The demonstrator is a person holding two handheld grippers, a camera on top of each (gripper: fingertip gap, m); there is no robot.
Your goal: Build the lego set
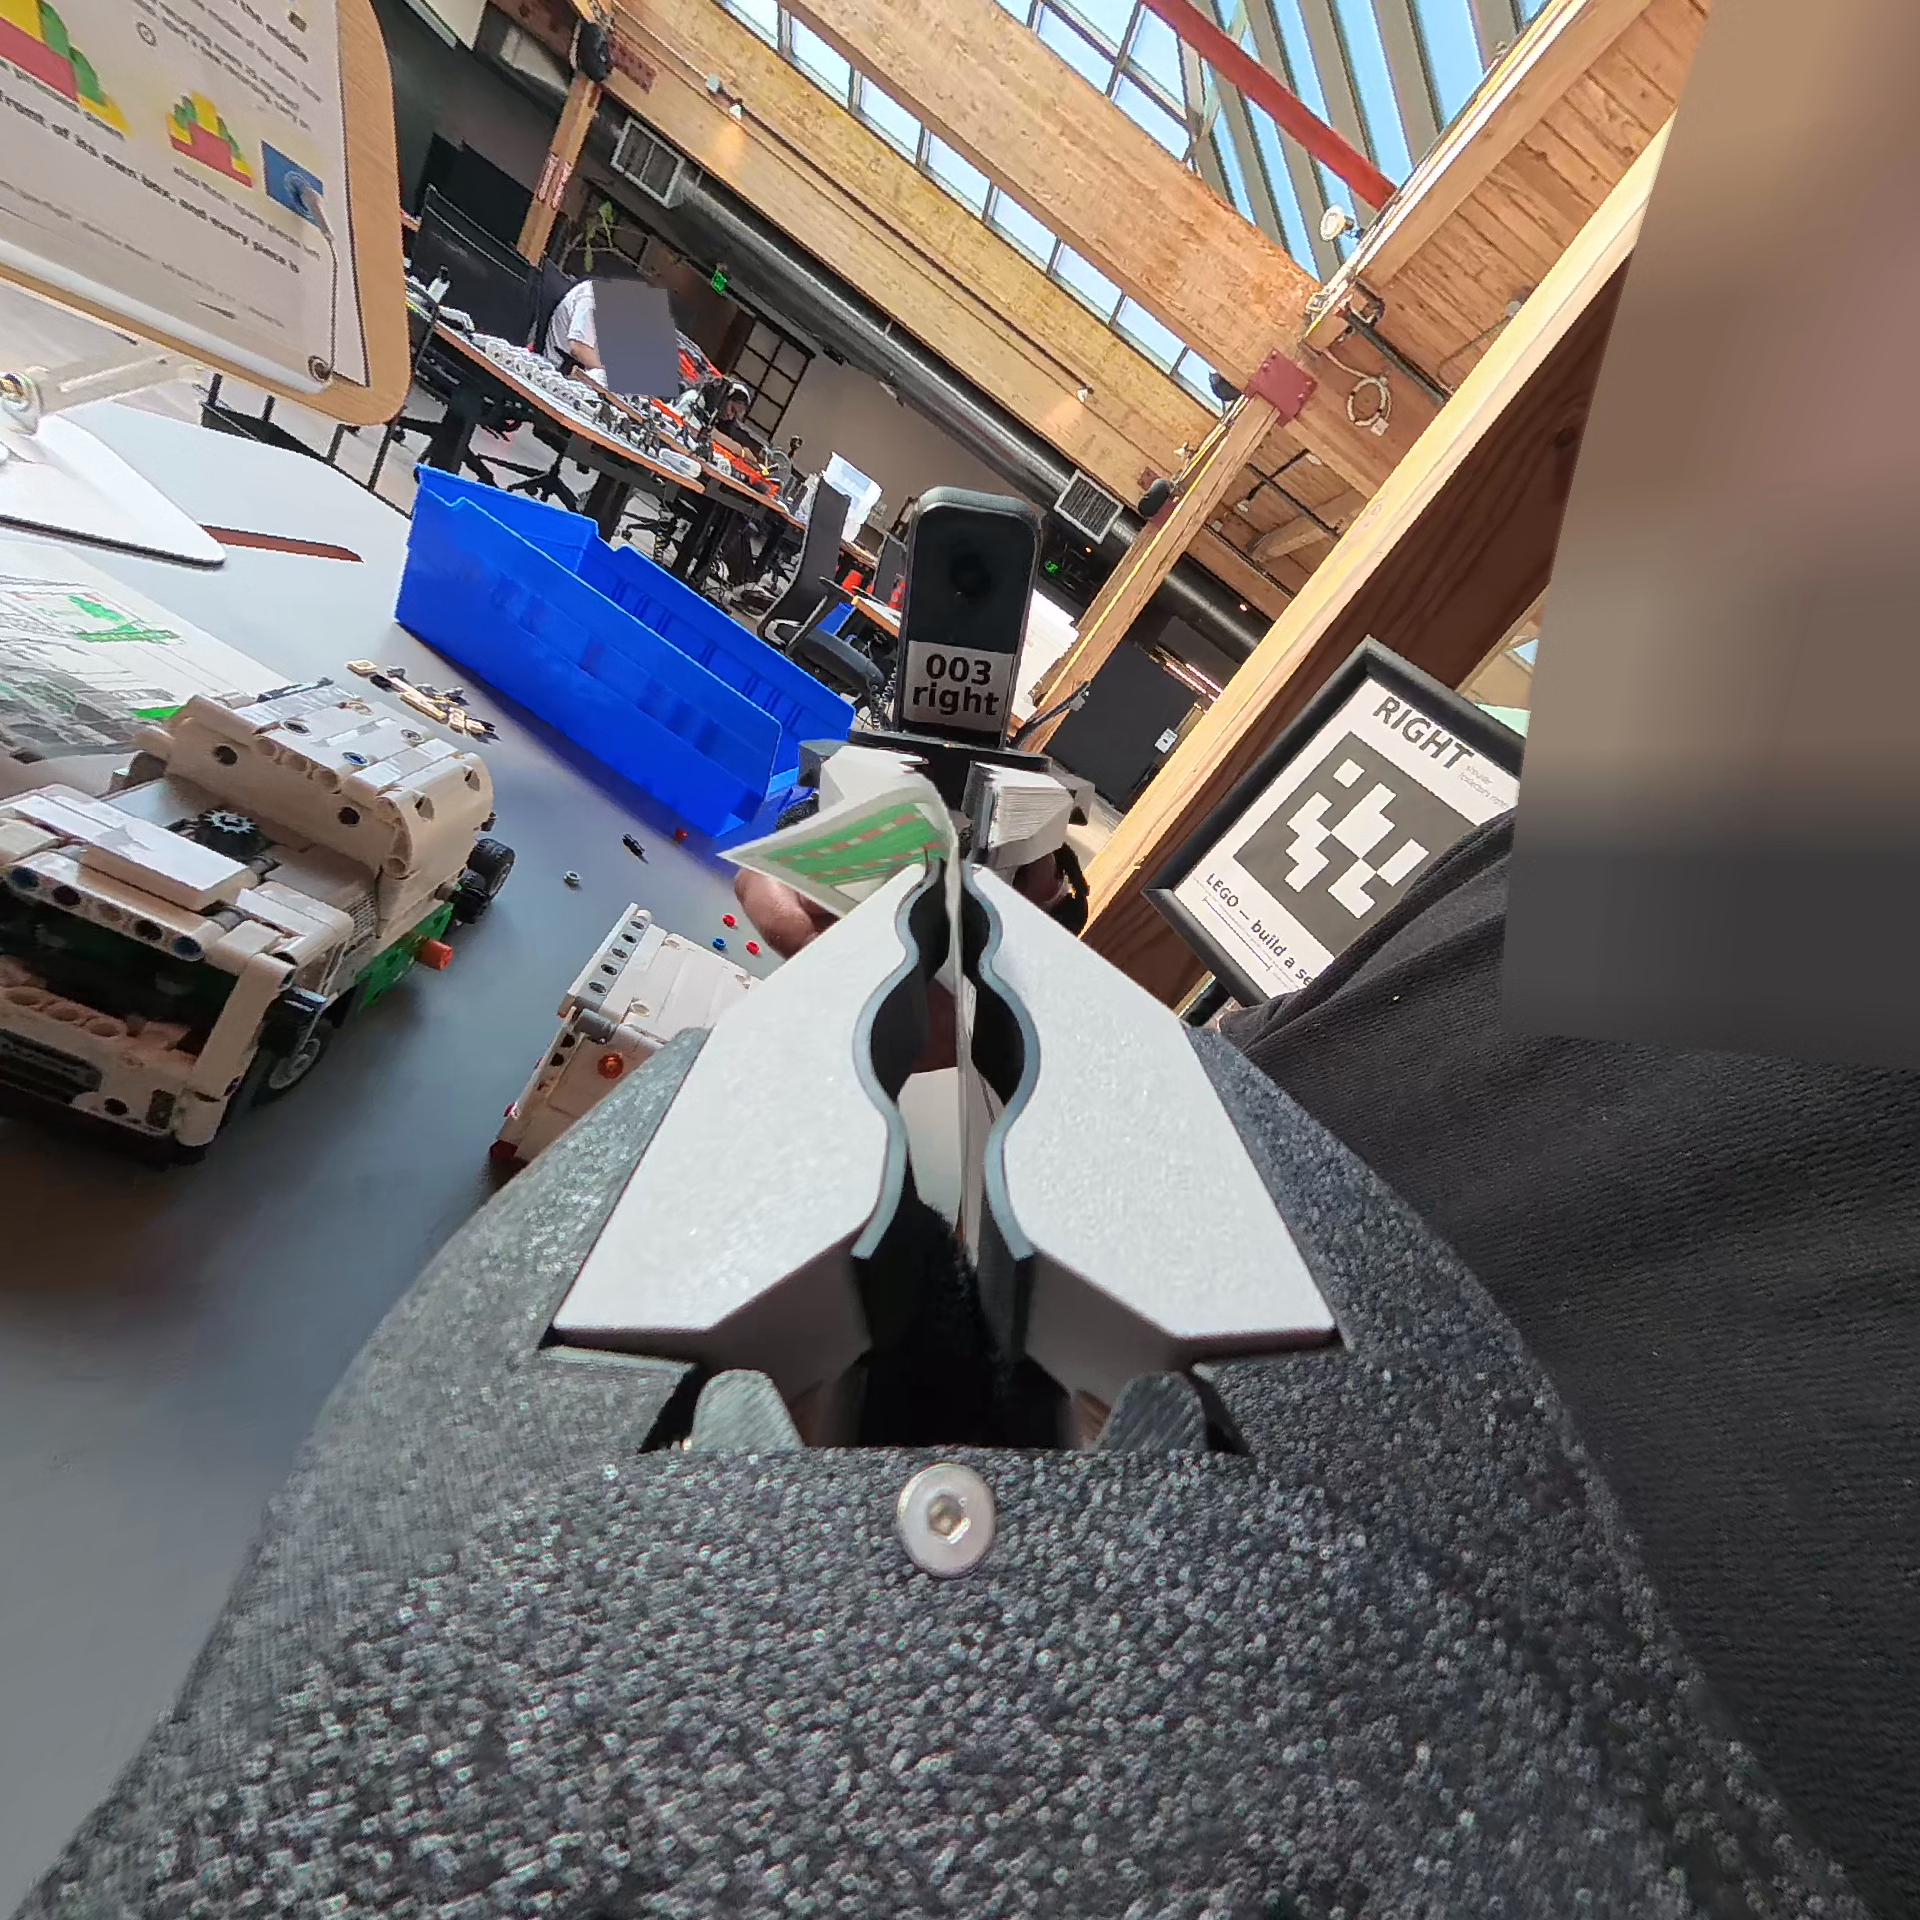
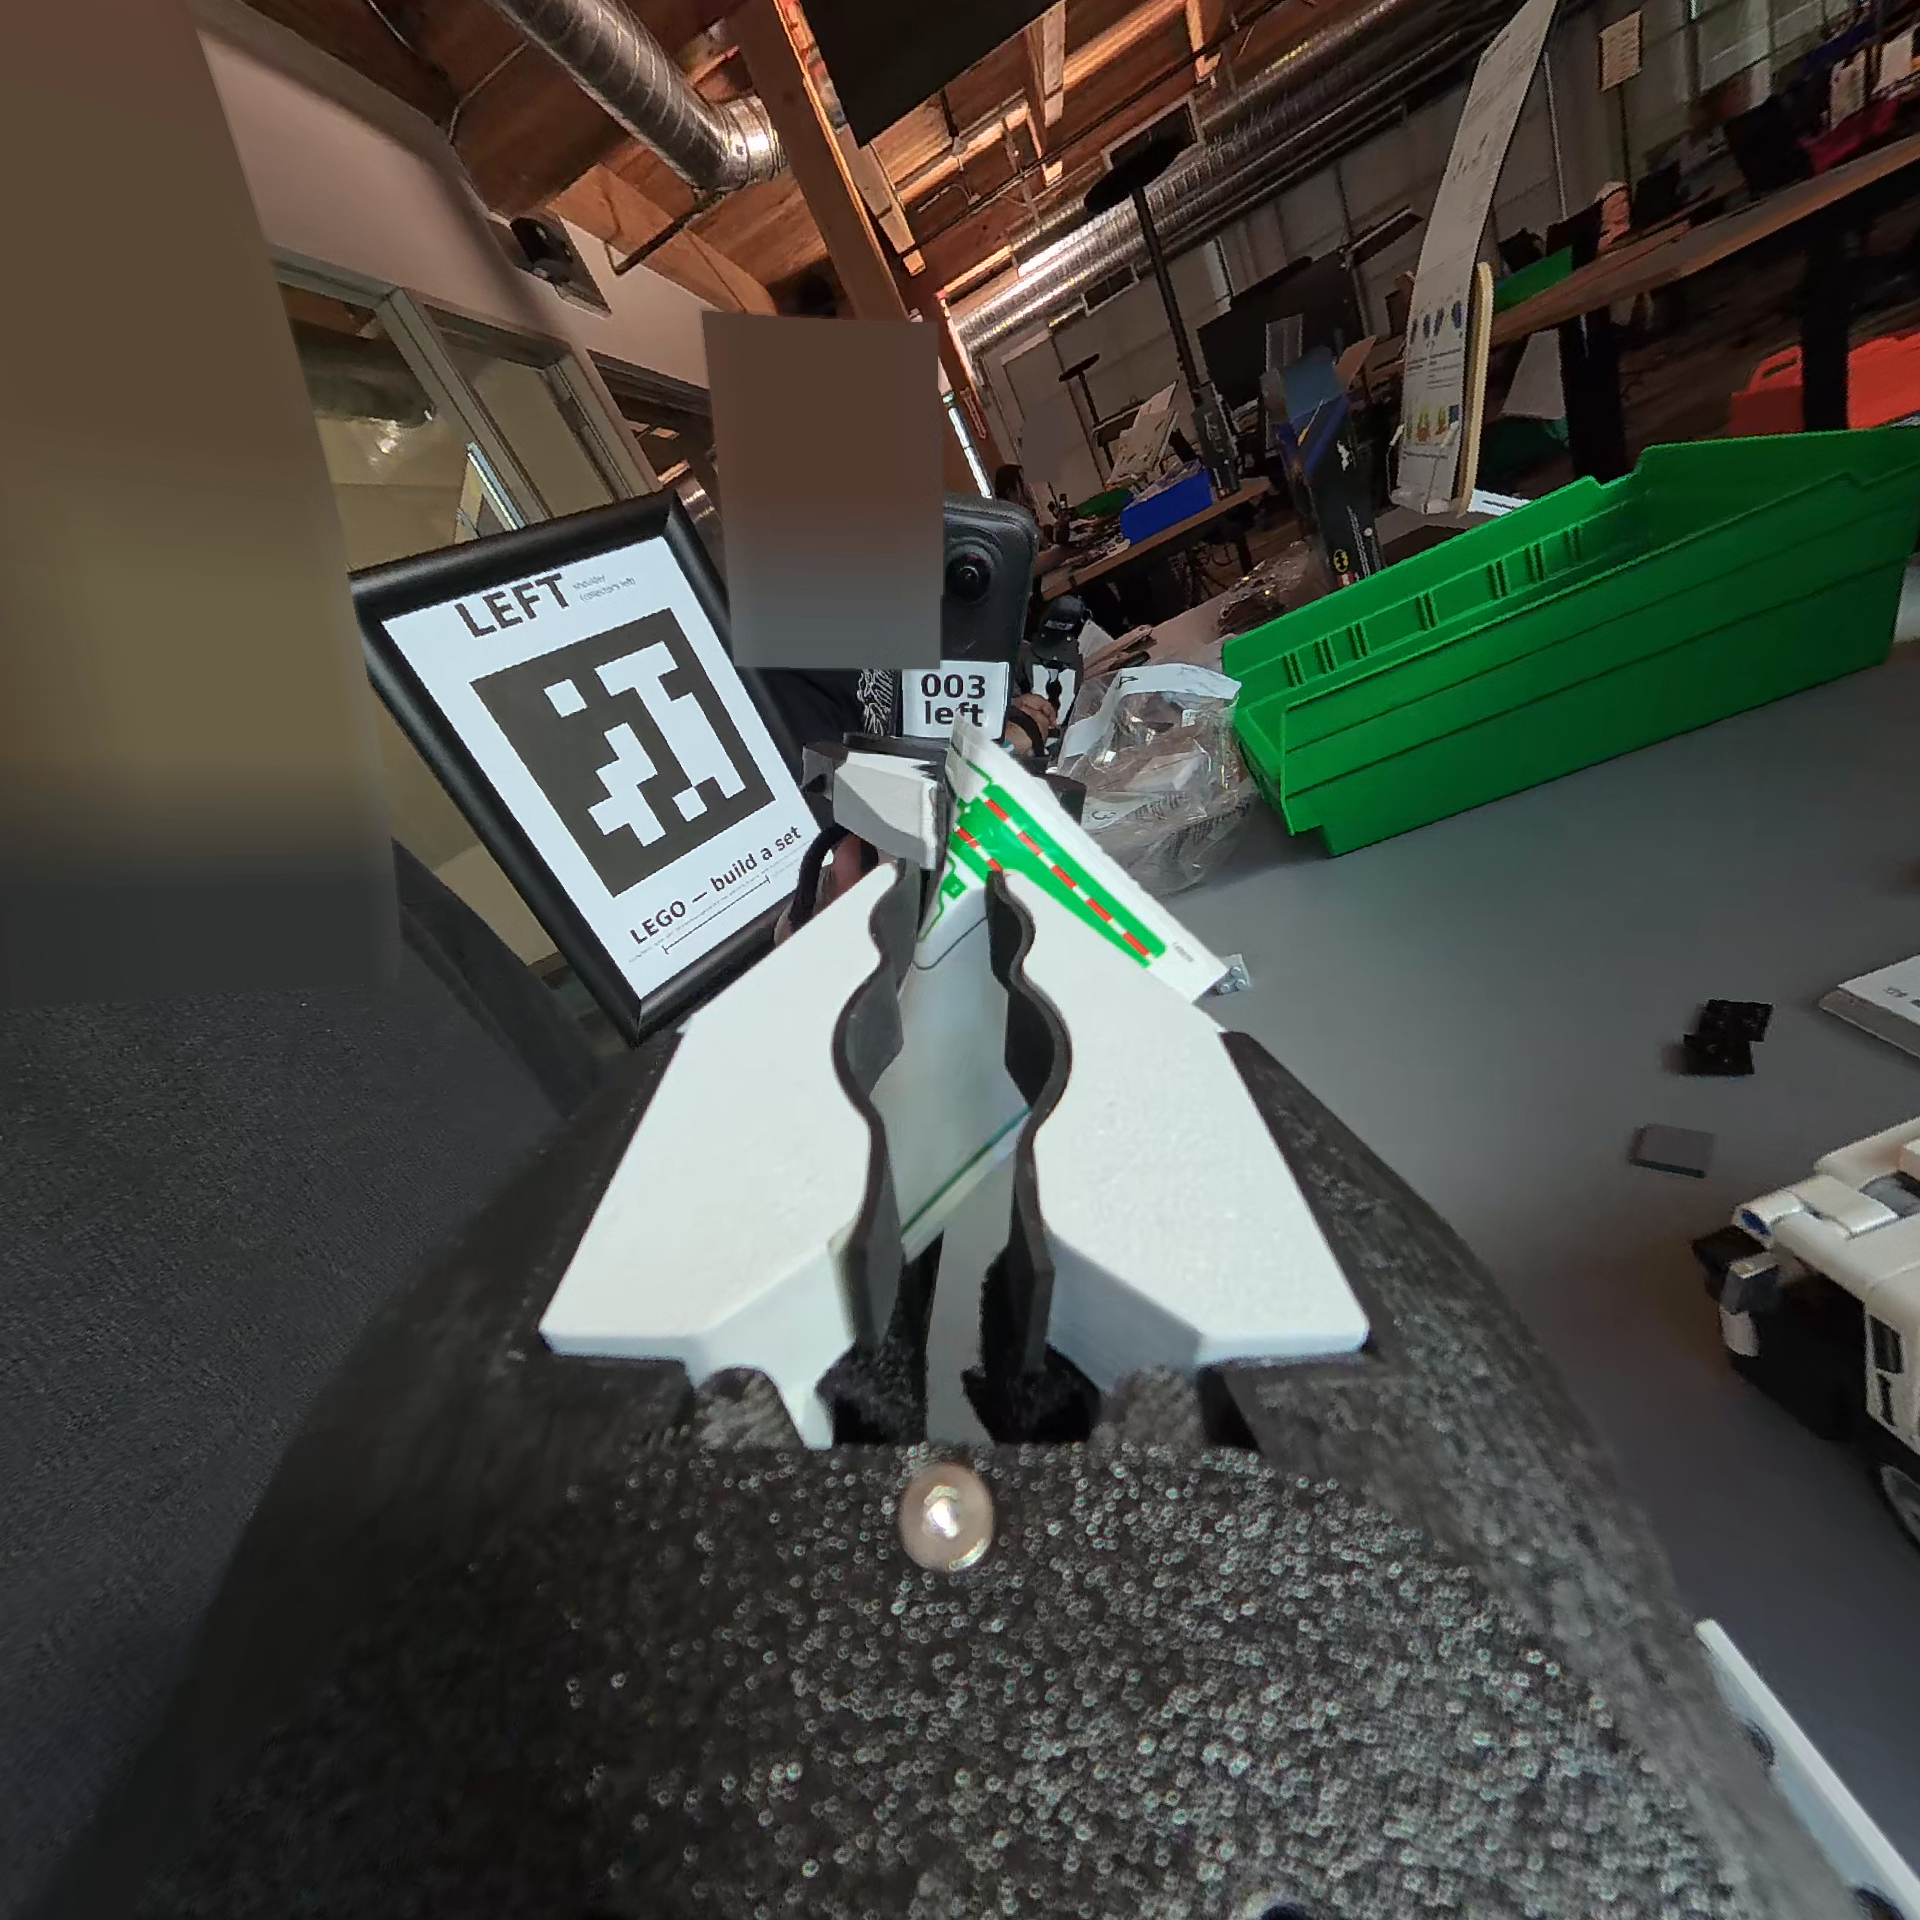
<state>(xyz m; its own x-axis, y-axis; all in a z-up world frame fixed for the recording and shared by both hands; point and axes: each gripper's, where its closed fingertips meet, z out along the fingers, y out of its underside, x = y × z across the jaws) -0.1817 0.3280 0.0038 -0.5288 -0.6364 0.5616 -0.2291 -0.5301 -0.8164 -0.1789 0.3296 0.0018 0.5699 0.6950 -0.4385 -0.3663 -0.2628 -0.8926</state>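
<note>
Both grippers pinch one sticker sheet above the counter

The left gripper (image 1: 951, 1023) and right gripper (image 2: 951, 1023) are each clenched on the green-and-white sticker sheet (image 2: 1023, 868). Framed printed signs (image 2: 613, 748) stand nearby. The blue bin (image 1: 613, 644) and green bin (image 2: 1558, 634) show no visible contents; the white truck model (image 1: 239, 904) sits near the counter edge.

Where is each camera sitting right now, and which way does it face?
Left wrist view: rides the left tool, facing the right tool across the table; white truck model and blue bin on its left, dark sleeve on its right.
Right wrist view: rides the right tool, facing the left tool; green bin on its right, framed marker sign on its left.
Shared: the two face each other, both pinching the same sticker sheet, above the grey table.
</note>
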